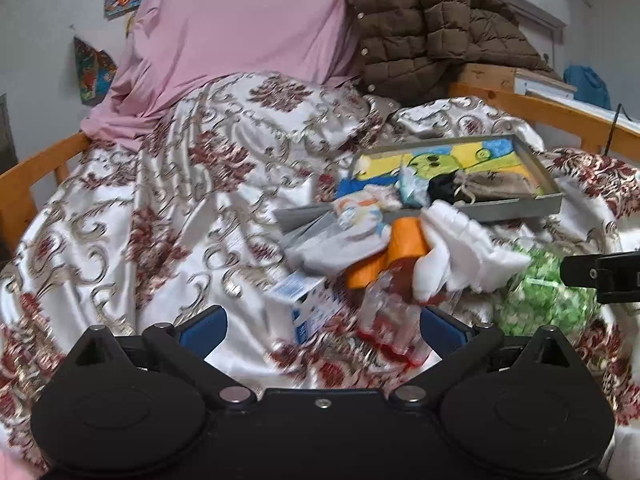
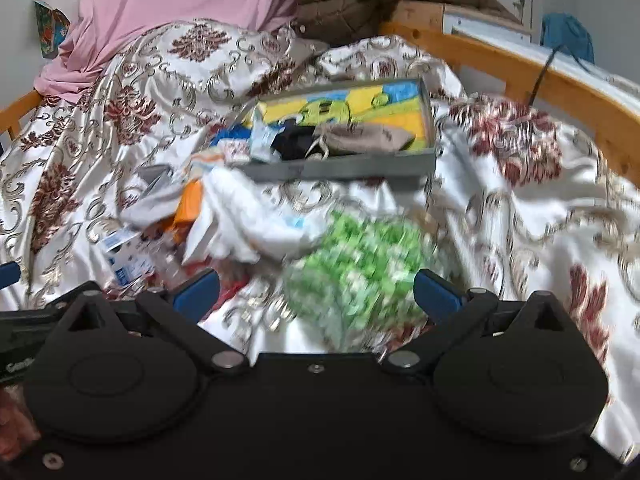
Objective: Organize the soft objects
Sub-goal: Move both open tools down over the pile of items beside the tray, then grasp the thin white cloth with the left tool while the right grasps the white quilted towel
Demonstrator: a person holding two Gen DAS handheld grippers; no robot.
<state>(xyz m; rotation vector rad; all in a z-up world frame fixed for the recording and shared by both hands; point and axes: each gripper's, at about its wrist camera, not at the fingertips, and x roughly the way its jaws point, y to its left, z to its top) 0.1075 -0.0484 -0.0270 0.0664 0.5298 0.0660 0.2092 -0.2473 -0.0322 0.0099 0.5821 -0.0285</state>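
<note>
A pile of soft things lies on the patterned bedspread (image 1: pixel 180 200): a white cloth (image 1: pixel 460 248), an orange piece (image 1: pixel 404 248), a printed white cloth (image 1: pixel 360 216) and a green-and-white patterned bundle (image 1: pixel 548 288). A grey tray (image 1: pixel 516 204) with a colourful lining holds a beige pouch (image 1: pixel 496 186) and a black item (image 1: pixel 444 190). My left gripper (image 1: pixel 322 324) is open, just short of a small blue-white box (image 1: pixel 308 308) and clear plastic. My right gripper (image 2: pixel 316 286) is open, with the green bundle (image 2: pixel 360 264) between its blue fingers (image 2: pixel 436 292). The tray (image 2: pixel 340 164) lies beyond.
A pink sheet (image 1: pixel 240 20) and a brown quilted jacket (image 1: pixel 432 20) are heaped at the head of the bed. A wooden bed rail (image 2: pixel 540 76) runs along the right side, another (image 1: pixel 36 176) along the left. The right gripper's body (image 1: pixel 604 276) shows in the left view.
</note>
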